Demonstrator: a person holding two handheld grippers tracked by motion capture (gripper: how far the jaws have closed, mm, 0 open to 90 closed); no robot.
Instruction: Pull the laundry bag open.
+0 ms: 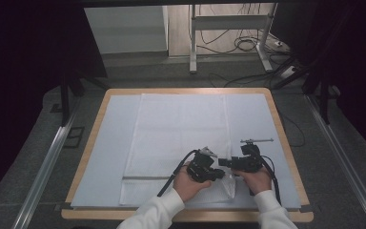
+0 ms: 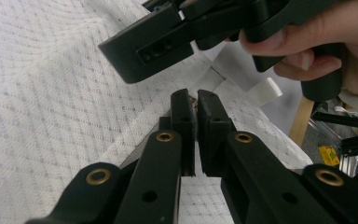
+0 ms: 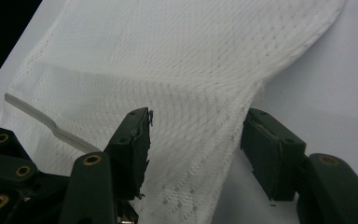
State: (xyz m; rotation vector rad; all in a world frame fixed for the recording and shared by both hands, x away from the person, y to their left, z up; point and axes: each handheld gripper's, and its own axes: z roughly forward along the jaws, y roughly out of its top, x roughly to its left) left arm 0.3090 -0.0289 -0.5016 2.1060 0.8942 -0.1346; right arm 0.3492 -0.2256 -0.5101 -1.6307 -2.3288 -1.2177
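My left gripper pinches the white mesh bag at its near right corner; my right gripper straddles the lifted edge, jaws apart.

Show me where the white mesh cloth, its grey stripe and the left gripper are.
white mesh cloth (image 1: 178, 129): high view, flat middle of the fabric.
grey stripe (image 3: 51, 125): right gripper view, band near the cloth's edge.
left gripper (image 2: 196, 100): left gripper view, between its closed fingertips.

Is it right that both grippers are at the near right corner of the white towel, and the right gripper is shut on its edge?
Not quite. The right gripper is open: in the right gripper view its jaws stand apart on either side of the towel edge. The rest holds: both grippers are at that corner.
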